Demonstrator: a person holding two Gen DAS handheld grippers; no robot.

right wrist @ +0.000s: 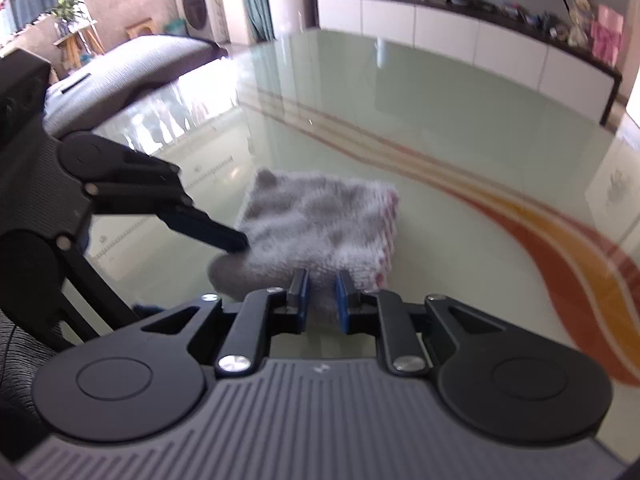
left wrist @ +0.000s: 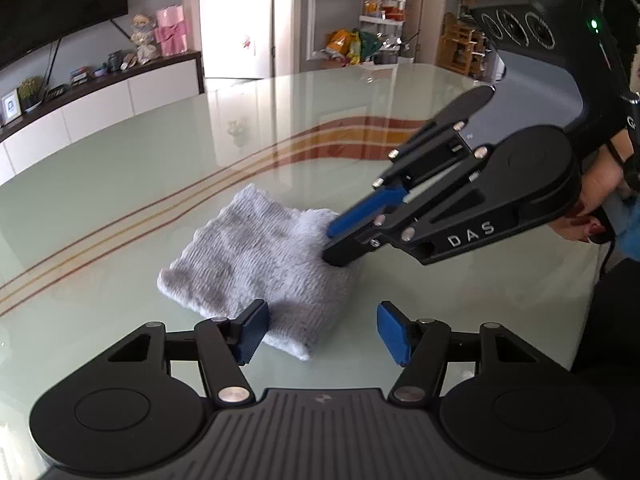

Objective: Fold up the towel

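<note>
The right gripper (right wrist: 322,300) pinches the near edge of our folded towel (left wrist: 256,256); the left gripper (left wrist: 320,332) hovers open, empty. We judge folding nearly done.

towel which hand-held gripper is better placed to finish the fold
Right. The right hand-held gripper is pinching the towel edge, while the left hand-held gripper is open beside it, gripping nothing.

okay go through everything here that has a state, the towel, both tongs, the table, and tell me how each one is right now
towel: folded into a small thick square, lying on the table.
left tongs: open, one blue pad at the towel's near corner, gripping nothing.
right tongs: closed on the towel's edge.
table: glossy glass top, towel resting on it.
</note>
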